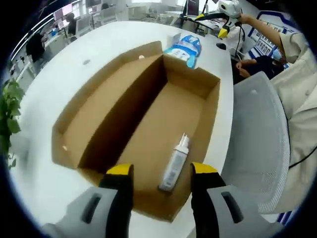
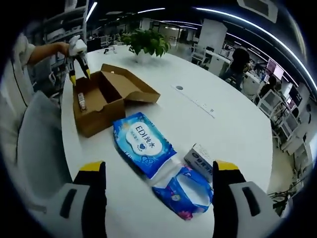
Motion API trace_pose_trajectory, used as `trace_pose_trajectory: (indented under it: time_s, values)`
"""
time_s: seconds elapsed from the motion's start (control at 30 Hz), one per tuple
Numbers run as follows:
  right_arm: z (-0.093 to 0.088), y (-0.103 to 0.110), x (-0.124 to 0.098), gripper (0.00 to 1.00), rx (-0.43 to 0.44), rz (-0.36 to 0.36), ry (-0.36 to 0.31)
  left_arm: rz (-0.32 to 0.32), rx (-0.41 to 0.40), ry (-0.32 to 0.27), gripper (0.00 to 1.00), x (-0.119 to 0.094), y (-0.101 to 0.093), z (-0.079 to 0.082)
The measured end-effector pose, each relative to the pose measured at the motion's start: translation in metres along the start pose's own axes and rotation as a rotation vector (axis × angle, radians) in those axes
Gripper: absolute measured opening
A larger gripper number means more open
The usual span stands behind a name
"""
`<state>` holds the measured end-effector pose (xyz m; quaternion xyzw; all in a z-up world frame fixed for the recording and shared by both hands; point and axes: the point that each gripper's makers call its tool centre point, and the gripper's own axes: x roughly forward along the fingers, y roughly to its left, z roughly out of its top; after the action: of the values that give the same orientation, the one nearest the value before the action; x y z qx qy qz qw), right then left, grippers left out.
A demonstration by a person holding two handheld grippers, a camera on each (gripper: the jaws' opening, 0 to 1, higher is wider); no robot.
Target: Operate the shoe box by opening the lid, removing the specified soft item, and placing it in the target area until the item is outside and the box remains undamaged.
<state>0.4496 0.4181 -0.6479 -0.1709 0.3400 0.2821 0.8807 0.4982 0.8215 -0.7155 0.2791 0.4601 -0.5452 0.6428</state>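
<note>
Two grippers, both wide, holding nothing: left gripper [image 1: 161, 173] over open shoe box [image 1: 143, 124]; right gripper [image 2: 158, 171] above blue wipes pack [image 2: 142, 143] on worktop [image 2: 223, 124].

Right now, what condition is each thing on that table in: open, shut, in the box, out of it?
Shoe box: open, lid folded back flat.
Small bottle: lying on its side inside the box.
Blue wipes pack: out of the box, flat on the table.
Blue patterned pouch: on the table, beside the wipes.
Small white carton: lying on the table.
Left gripper: open, above the box.
Right gripper: open, empty.
</note>
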Motion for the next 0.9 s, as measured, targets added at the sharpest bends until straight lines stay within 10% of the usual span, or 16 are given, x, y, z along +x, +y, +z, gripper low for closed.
trace_pose_trajectory:
  time_s: [0.9]
  values:
    - [0.026,0.068,-0.013,0.96,0.053,0.079,-0.122,-0.165,0.223,0.243,0.44,0.048,-0.003,-0.018]
